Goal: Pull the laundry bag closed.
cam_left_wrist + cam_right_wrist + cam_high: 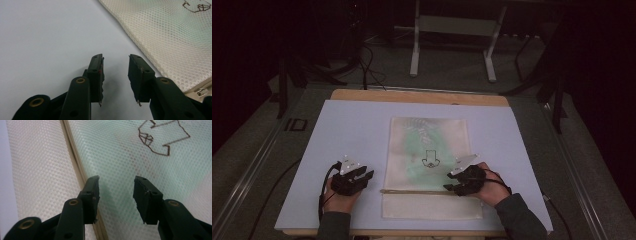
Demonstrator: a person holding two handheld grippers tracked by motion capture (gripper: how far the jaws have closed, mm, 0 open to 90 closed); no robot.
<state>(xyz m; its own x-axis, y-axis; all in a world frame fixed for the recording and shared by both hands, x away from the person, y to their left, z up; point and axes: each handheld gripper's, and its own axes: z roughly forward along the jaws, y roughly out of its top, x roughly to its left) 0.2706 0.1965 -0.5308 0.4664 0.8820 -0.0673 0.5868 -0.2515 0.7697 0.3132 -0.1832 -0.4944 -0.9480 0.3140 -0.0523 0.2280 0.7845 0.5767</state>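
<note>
No readable text; the mesh bag bears only a dark outline drawing.

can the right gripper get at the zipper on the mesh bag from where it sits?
Probably yes. The right gripper is open, over the mesh bag, with the zipper running beside one jaw and nothing lying between them.

A wooden table carries a pale blue-white sheet covering nearly its whole top. 1 cream mesh bag lies flat on the sheet's middle, its zipper band running crosswise near the front edge.
</note>
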